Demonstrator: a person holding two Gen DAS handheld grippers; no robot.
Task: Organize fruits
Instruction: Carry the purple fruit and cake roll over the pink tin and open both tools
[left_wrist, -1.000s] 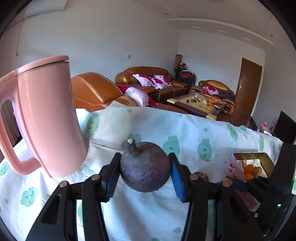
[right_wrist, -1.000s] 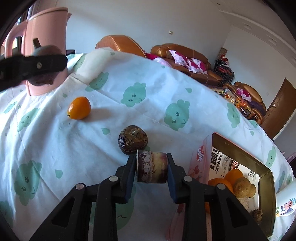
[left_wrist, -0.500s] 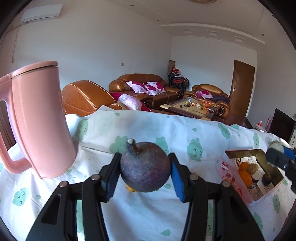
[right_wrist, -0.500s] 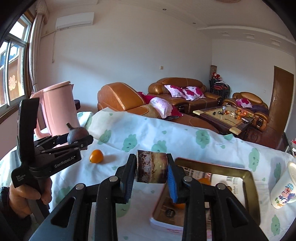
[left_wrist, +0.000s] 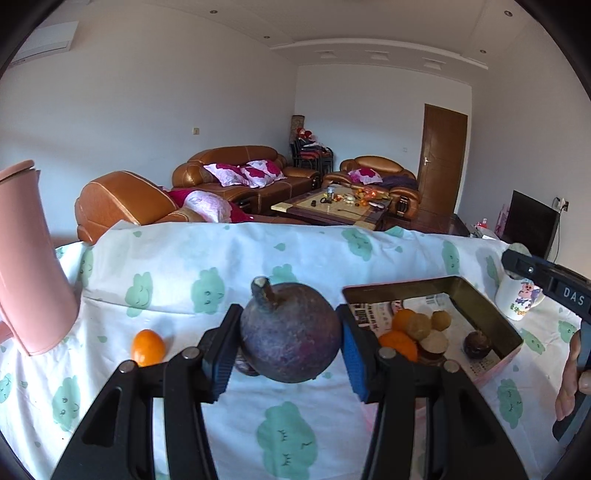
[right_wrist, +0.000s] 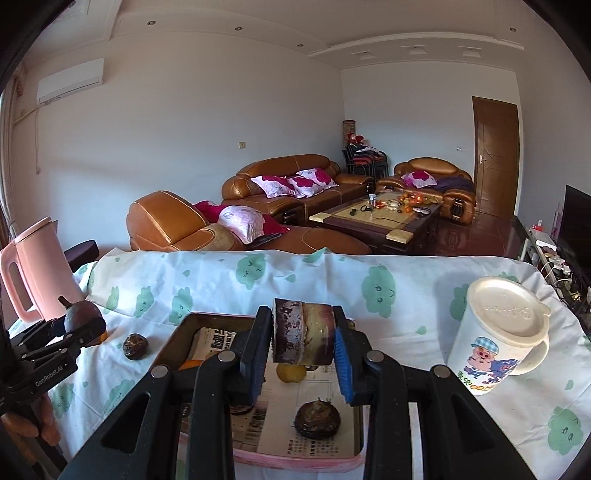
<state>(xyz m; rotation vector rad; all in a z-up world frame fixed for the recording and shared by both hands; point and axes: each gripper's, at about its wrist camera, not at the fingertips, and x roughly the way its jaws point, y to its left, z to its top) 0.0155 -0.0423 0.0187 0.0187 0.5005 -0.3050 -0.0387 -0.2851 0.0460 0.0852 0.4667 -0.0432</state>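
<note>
My left gripper (left_wrist: 290, 341) is shut on a dark purple mangosteen (left_wrist: 290, 338) with a stem, held above the tablecloth left of the box. My right gripper (right_wrist: 303, 341) is shut on a brown cut fruit piece (right_wrist: 303, 332), held over the fruit box (right_wrist: 177, 332). The box (left_wrist: 484, 299) holds oranges (left_wrist: 400, 343), brown fruits and a dark fruit (right_wrist: 317, 419) on newspaper. A small orange (left_wrist: 147, 347) and a dark round fruit (right_wrist: 135, 346) lie on the cloth left of the box. The left gripper also shows in the right wrist view (right_wrist: 79, 326).
A pink kettle (left_wrist: 26, 266) stands at the table's left back corner. A white lidded cartoon mug (right_wrist: 498, 336) stands right of the box. The table has a white cloth with green clouds (left_wrist: 207, 258). Sofas and a coffee table lie beyond.
Both grippers have swung right and tilted up with their fruits still held. The right gripper has moved from beside the loose dark fruit to above the box.
</note>
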